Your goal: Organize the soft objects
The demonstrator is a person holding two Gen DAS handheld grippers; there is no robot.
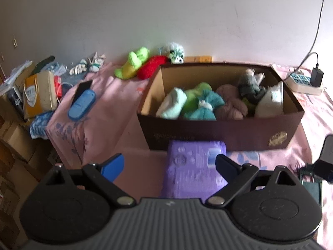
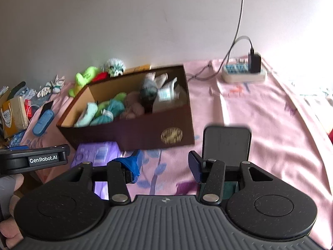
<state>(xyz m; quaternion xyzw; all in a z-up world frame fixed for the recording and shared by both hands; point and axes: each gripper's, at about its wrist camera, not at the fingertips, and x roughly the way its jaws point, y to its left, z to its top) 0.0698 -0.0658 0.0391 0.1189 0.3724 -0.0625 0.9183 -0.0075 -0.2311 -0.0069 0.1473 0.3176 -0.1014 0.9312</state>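
brown box of soft toys, pink bedspread

A lived-in bedroom at home: a pink floral bedsheet covers a bed set against a plain white wall. Plush toys lie by the wall, a power strip with a charger rests on the sheet, and cardboard boxes and a paper bag crowd the bedside.

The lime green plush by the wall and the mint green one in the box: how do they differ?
The lime green plush lies outside the brown box, on the pink cover near the wall; the mint green one sits inside it, at the left end. The lime green plush is vivid neon and leans against a red plush; the mint green one is pale and presses against other soft things. Both look soft, and neither is held.
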